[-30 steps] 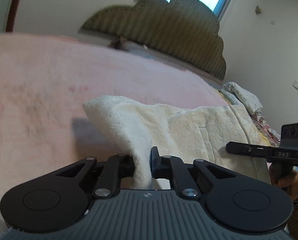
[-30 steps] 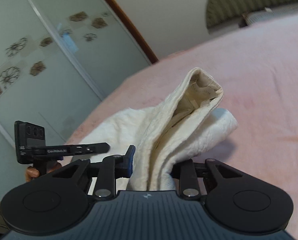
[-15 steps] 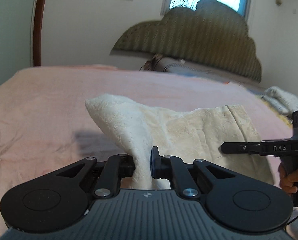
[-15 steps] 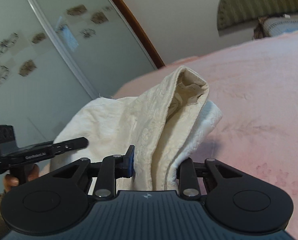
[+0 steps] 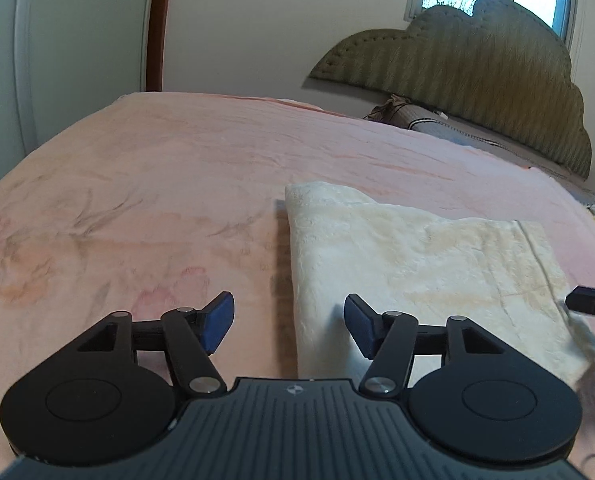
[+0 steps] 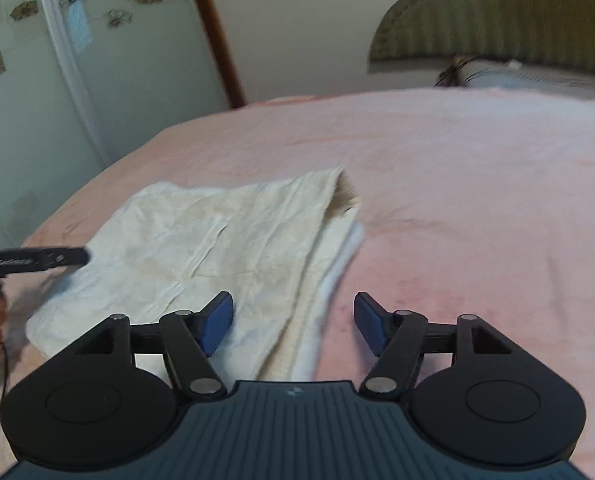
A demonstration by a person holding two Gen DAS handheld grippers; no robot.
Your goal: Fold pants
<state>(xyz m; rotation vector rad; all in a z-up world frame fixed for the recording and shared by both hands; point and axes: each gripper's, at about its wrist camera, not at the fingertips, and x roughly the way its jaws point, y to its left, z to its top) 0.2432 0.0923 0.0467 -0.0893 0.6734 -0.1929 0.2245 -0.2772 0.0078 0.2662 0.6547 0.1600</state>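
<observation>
Pants (image 5: 409, 264) lie released: the left gripper (image 5: 289, 322) and right gripper (image 6: 293, 320) have just been opening, and both now stand spread with cloth under the gaps but neither pinching it. A second ago each gripped a raised fold. The cream bundle rests flat near the pink bed's (image 5: 157, 184) near edge, so this fold looks laid down.
</observation>
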